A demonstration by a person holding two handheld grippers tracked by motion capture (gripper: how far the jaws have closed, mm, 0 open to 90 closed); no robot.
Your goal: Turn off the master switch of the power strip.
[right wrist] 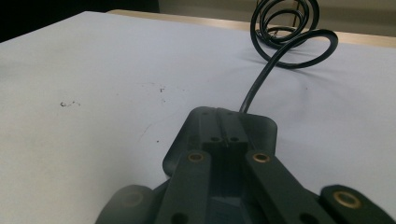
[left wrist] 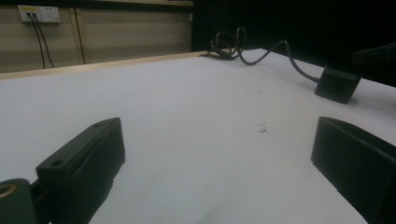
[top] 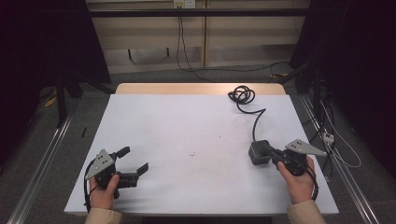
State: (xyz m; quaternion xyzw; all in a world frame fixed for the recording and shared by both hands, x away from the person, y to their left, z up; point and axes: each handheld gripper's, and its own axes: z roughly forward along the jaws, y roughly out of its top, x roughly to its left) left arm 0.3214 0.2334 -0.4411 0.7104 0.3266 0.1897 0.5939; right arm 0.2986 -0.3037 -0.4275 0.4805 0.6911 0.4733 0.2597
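L gripper is held low near the front-left of the white table, jaws wide apart – nothing between them; R gripper is set at the dark box front-right, jaws together over its top – whether it's gripped can't be told; its cable is coiled toward the far edge

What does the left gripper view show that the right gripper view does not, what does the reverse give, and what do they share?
Left gripper view: a wall socket with plugs in it, and the left hand-held gripper, jaws wide apart. Right gripper view: the right hand-held gripper, jaws together over the black adapter. Shared: the adapter, its coiled cable, the white table and small dark marks on it.
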